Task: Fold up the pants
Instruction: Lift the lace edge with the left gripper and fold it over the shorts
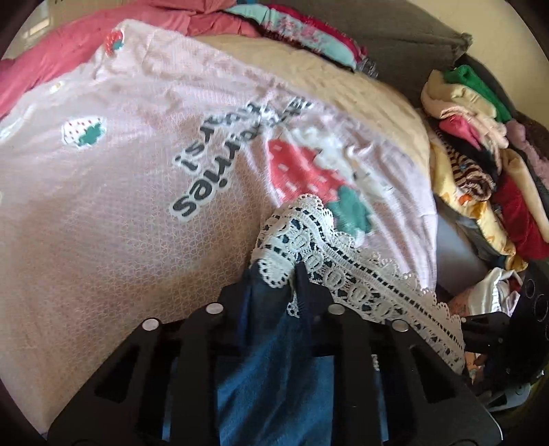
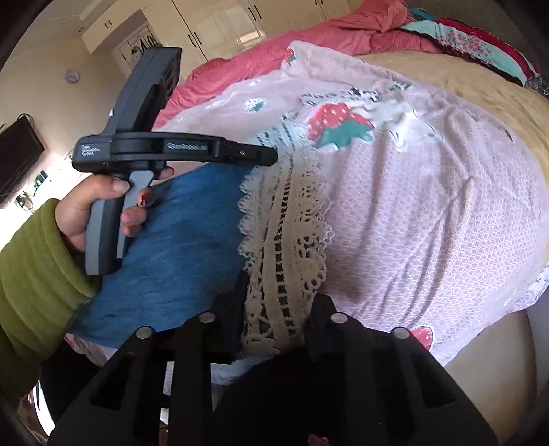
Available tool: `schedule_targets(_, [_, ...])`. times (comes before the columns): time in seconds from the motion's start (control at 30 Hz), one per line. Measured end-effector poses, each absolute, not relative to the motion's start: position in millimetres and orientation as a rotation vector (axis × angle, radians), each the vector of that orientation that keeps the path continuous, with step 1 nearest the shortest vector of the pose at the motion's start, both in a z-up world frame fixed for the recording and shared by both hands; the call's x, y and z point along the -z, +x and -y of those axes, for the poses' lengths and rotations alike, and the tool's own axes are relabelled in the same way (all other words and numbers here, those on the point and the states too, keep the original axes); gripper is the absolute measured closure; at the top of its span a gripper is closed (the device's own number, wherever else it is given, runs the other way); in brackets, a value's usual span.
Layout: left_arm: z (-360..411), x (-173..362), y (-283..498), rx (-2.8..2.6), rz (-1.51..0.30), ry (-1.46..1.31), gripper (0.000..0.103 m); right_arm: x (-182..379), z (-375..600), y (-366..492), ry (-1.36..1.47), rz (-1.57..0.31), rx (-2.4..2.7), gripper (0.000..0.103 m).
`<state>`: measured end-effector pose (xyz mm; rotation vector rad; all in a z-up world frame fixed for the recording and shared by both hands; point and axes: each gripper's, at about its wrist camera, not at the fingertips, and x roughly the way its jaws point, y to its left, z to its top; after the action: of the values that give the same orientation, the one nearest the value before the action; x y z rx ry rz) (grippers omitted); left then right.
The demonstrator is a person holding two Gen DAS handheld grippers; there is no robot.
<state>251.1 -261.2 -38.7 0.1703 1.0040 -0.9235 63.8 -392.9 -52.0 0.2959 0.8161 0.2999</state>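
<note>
The pants are blue denim with a white lace hem. They hang in the air over a pink strawberry blanket. My left gripper is shut on the lace hem at one corner. My right gripper is shut on the lace hem at the other corner. In the right wrist view the blue denim stretches left toward the left gripper, held by a hand in a green sleeve. The rest of the pants is hidden below the grippers.
The pink blanket lies on a beige bed cover. A pile of mixed clothes sits at the right. Red and teal bedding lies at the far end. Wardrobes stand behind.
</note>
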Motion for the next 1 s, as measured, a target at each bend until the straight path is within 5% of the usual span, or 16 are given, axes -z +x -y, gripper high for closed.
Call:
schedule_targets(0.57, [71.0,-22.3,225.2,0.862,-0.877,-0.221,0.09,-20.4,254.9,64.5,0.131,-0.694,-0.674,0.078])
schedule_targets(0.8, [-23.7,10.3,212.6,0.68,-0.89,-0.472,0.058,30.2,172.5,74.4,-0.01,-0.866,-0.724,0.078])
schedule_targets(1.0, [-65.0,36.4,210.9,0.661,-0.919,-0.695,0.05,32.8,139.8,57.1,-0.229,-0.81,-0.673,0.077])
